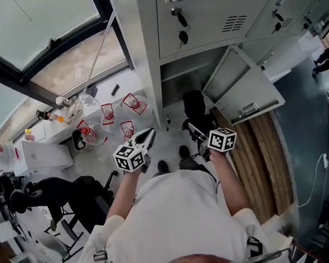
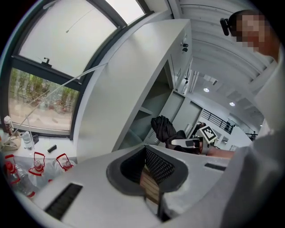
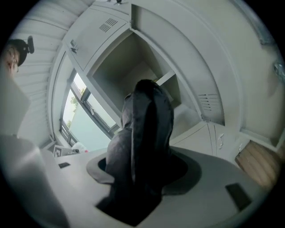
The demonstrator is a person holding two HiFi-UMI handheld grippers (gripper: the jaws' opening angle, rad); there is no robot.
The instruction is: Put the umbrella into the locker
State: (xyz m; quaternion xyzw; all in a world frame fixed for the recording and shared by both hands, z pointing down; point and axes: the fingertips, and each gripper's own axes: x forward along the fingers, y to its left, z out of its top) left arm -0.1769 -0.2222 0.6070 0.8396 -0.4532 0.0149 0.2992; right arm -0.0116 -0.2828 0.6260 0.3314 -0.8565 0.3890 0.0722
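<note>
The right gripper [image 3: 140, 171] is clamped on the folded black umbrella [image 3: 147, 129], whose bunched fabric stands up out of the jaws. The left gripper [image 2: 145, 162] carries nothing. Its pads seem to meet, though that view is dim there. In the head view it sits at about eight o'clock from the right one.

The umbrella will likely handle light and soft outside, with a stiff shaft within. The loose cloth can slide or snag on a metal edge, so the firm core low in the bundle is probably the better place to hold than the flapping folds. It hangs just in front of the open locker compartment [image 1: 181, 79], which lies at twelve o'clock from it and looks bare inside. The locker door [image 1: 242, 85] swings wide at two o'clock.

Underfoot is pale grey floor [image 1: 172, 142], with wood planking [image 1: 263, 156] at four o'clock. Bagged bottles [image 1: 107, 113] cluster at nine o'clock beneath a large window [image 1: 43, 20]. More locker fronts run off to the right.
</note>
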